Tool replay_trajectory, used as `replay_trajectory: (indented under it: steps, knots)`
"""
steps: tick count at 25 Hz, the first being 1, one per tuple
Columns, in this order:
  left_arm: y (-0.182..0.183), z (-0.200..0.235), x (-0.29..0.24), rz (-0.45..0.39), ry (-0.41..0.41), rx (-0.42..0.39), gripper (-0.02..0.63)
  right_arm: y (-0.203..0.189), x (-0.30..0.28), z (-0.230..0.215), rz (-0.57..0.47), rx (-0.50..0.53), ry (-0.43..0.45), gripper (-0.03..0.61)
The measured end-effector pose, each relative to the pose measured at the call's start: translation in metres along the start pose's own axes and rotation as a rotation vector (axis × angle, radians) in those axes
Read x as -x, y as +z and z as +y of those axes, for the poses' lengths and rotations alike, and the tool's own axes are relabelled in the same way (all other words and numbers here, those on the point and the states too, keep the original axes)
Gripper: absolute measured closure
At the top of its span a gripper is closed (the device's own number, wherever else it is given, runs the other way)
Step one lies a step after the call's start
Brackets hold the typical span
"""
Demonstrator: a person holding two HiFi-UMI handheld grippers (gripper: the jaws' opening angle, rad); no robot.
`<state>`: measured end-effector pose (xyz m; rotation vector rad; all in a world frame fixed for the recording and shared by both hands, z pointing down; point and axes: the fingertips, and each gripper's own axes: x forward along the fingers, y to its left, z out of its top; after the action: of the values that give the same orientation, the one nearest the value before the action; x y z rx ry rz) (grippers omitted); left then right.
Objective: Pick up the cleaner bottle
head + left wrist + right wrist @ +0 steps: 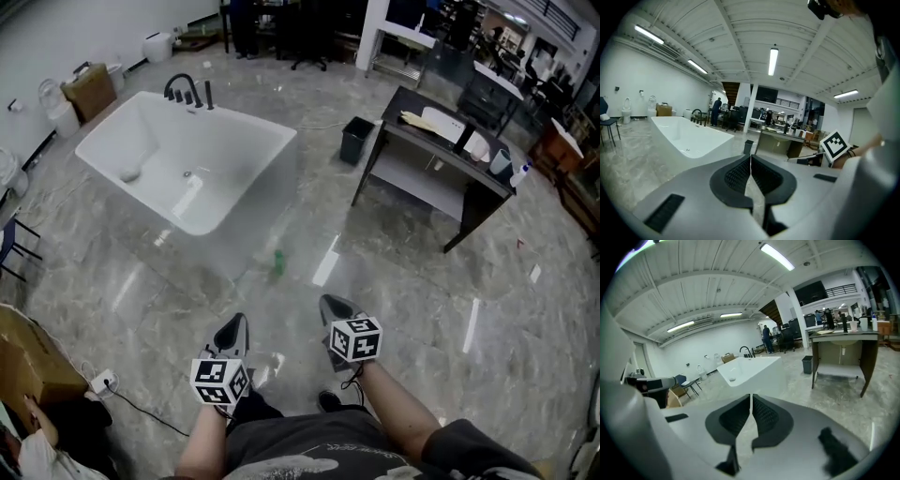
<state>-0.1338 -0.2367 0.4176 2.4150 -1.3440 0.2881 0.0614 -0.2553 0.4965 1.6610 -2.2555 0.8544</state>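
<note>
Far left, head view: a brown cardboard box [28, 361] sits at the lower edge, with a white cable plug [103, 382] on the marble floor [422, 309] beside it. A second carton [89, 89] stands against the far wall.

Left of centre: a white freestanding bathtub [187, 159] with a black faucet [185, 90] on its far rim.

Left gripper [236, 326]: held low over the floor, in front of the person. In its own view the jaws are pressed together along their length, with only a hairline seam between the pads and nothing caught in it. It is clenched and empty [751, 161].

Task item: a small green bottle [277, 262] stands upright on the floor just beside the tub's near corner, ahead of both grippers and well apart from them. It is too small and blurred to read any label, so I cannot confirm that it is the cleaner.

Right gripper [334, 307]: level with the left one and near it, with its marker cube [356, 338] facing up. Its own view shows the jaws [751, 401] shut together with nothing between them.

Right of centre: a small black bin [356, 139] stands by the leg of a dark table [412, 131]. Papers, cups and a blue-capped container [518, 174] rest on the table's top.
</note>
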Motion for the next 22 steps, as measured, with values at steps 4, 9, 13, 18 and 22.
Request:
replay_trajectory:
  steps: [4,9,13,18,22]
  knots:
    - [0.021,0.047,-0.009,0.003,-0.075,-0.014,0.598,0.006,-0.019,0.024,-0.027,-0.064,-0.101,0.548]
    - [0.023,0.091,-0.027,0.052,-0.194,-0.052,0.598,-0.002,-0.039,0.040,-0.046,-0.131,-0.217,0.548]
    - [0.012,0.117,-0.041,0.095,-0.257,-0.054,0.598,-0.024,-0.039,0.034,-0.035,-0.190,-0.328,0.548]
    - [-0.001,0.139,-0.066,0.128,-0.291,-0.055,0.598,-0.041,-0.041,0.028,-0.022,-0.227,-0.394,0.548]
    - [-0.015,0.150,-0.088,0.156,-0.295,-0.048,0.598,-0.048,-0.067,0.025,-0.008,-0.223,-0.388,0.548]
